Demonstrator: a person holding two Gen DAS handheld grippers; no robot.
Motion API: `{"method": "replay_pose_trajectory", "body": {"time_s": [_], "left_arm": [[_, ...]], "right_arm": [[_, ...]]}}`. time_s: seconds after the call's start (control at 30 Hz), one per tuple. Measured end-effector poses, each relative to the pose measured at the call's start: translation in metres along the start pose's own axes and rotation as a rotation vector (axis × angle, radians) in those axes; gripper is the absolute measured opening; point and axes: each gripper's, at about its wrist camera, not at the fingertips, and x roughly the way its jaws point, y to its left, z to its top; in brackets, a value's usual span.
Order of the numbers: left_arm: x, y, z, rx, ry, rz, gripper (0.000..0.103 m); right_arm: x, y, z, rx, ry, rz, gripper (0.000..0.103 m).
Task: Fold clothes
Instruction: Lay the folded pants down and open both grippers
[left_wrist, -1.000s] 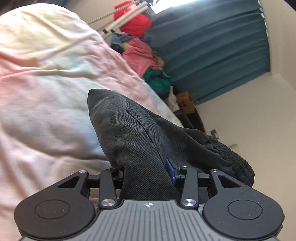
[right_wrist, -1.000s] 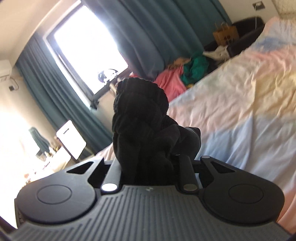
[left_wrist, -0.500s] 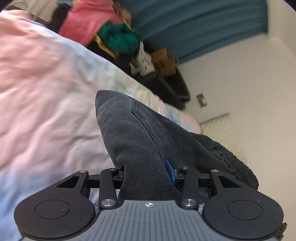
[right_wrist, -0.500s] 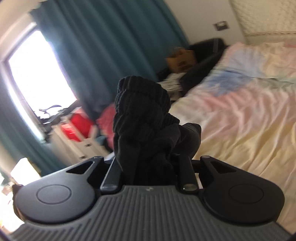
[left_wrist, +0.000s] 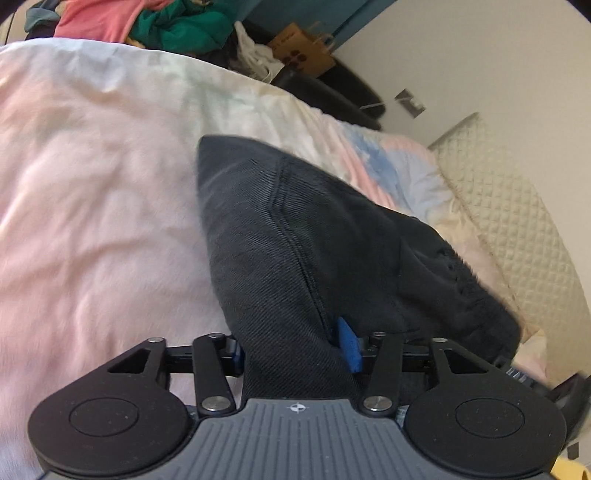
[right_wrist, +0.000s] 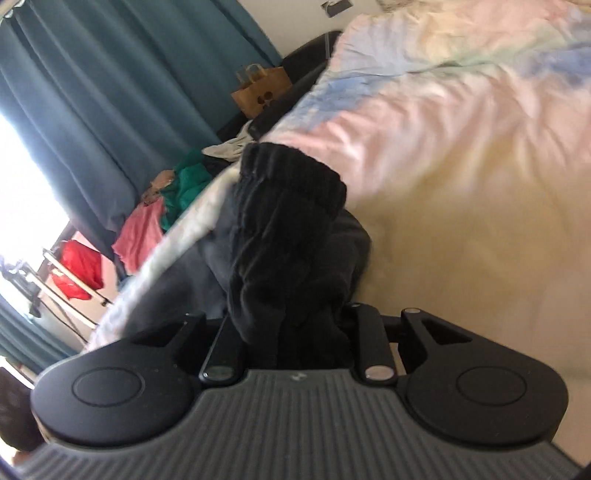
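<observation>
A dark grey denim garment with a ribbed elastic waistband fills the middle of the left wrist view. My left gripper is shut on a folded corner of it, one blue fingertip showing beside the cloth. In the right wrist view my right gripper is shut on the bunched ribbed waistband of the same garment. Both hold it above the pastel bedspread, which also shows in the right wrist view. The fingertips are mostly hidden by cloth.
A pile of pink, red and green clothes and a brown paper bag lie past the bed's far edge, near teal curtains. A quilted cream headboard stands at the right. A drying rack with a red item is by the window.
Both grippers have swung down and round toward the bed with the garment still gripped. The views now show more bedspread and less curtain and window.
</observation>
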Motion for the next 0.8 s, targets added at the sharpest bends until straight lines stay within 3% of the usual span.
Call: {"method": "replay_pose_trajectory", "body": {"time_s": [0.13, 0.37, 0.47, 0.6, 0.73, 0.8], "left_arm": [[-0.012, -0.008, -0.018, 0.035, -0.029, 0.055, 0.061], [-0.074, -0.061, -0.020, 0.077, -0.025, 0.192, 0.064], [-0.107, -0.091, -0.026, 0.127, -0.025, 0.223, 0.065], [-0.156, -0.142, -0.044, 0.247, -0.086, 0.294, 0.074], [-0.206, -0.185, -0.070, 0.317, -0.153, 0.291, 0.083], [-0.235, -0.204, -0.085, 0.351, -0.187, 0.287, 0.091]], "right_arm": [[0.003, -0.016, -0.023, -0.015, 0.009, -0.020, 0.035], [-0.041, -0.011, 0.008, 0.083, 0.092, -0.075, 0.042], [-0.080, 0.011, 0.016, -0.002, 0.067, -0.100, 0.042], [-0.137, 0.049, 0.024, -0.155, 0.018, -0.055, 0.042], [-0.194, 0.082, 0.024, -0.237, -0.023, 0.011, 0.042], [-0.222, 0.097, 0.021, -0.280, -0.054, 0.034, 0.052]]}}
